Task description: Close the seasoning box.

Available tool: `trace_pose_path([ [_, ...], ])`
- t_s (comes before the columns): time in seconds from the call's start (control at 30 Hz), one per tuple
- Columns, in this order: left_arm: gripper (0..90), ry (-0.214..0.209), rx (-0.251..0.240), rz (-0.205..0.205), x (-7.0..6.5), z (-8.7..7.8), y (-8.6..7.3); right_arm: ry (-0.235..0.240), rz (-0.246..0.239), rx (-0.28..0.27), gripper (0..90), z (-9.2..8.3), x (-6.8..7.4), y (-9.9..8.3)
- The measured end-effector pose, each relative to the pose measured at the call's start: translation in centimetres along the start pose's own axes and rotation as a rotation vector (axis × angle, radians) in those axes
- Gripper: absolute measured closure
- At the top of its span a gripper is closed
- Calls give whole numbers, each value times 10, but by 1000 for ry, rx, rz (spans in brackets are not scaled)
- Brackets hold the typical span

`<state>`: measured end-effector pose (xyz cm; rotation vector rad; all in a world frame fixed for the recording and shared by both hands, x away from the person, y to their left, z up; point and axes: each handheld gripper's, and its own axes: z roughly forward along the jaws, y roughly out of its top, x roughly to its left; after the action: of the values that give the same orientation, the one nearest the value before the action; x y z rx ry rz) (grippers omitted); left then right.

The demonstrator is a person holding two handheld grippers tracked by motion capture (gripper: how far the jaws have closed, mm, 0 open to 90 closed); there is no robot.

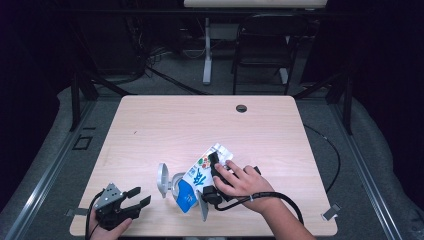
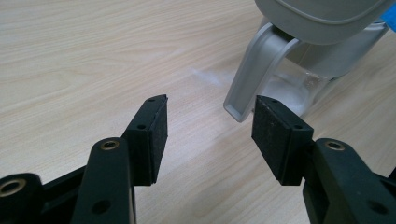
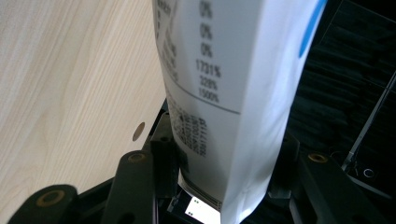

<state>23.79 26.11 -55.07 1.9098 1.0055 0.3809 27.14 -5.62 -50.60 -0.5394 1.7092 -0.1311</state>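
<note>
A white milk carton (image 1: 201,172) with blue and green print is tilted low over a clear pitcher (image 1: 172,184) with a grey lid and handle, near the table's front middle. My right gripper (image 1: 211,178) is shut on the carton, a hand wrapped over it. In the right gripper view the carton's printed side (image 3: 224,70) runs up between the two jaws of the right gripper (image 3: 224,158). My left gripper (image 1: 142,196) stands open at the front left, empty. The left gripper (image 2: 208,123) faces the pitcher's grey handle (image 2: 247,79), a short gap away.
The light wooden table (image 1: 175,125) has a round cable hole (image 1: 241,108) at the back. A black cable (image 1: 280,197) trails from the right gripper. A dark chair (image 1: 265,40) and a white table leg (image 1: 207,50) stand beyond the far edge.
</note>
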Motion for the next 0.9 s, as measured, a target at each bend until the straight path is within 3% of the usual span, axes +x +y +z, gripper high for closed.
trace_pose_path([
  [0.9, 461, 3, 2, 5, 0, 0, 0, -5, -11, -6, 577, 0, 0, 0],
])
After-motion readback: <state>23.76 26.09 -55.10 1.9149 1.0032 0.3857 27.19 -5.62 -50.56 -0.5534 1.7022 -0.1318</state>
